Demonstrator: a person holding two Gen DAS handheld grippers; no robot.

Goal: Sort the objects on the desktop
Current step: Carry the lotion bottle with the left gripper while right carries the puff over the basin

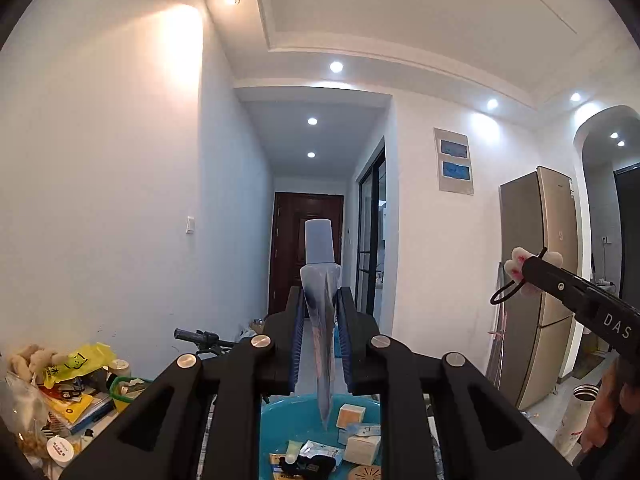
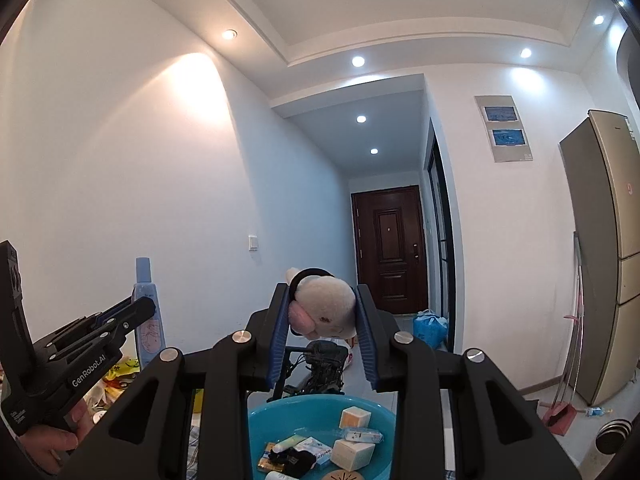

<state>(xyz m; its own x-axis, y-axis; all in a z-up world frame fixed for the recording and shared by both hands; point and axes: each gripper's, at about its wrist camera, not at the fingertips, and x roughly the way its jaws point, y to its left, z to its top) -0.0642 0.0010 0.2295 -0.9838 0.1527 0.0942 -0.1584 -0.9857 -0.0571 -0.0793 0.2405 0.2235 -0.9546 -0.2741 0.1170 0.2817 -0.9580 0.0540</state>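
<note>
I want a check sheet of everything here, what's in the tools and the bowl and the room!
Surface: mostly hidden; checked cloth beside basin.
Job's things: blue basin holds small boxes, tubes and packets; blue tube and plush toy are lifted above it.
Clutter: bags, books and jars piled at left.
Grippers: left tool shut on blue tube; right tool shut on plush toy.
Cables: nothing seen.
Surroundings: hallway, dark door, fridge, bicycle.
</note>
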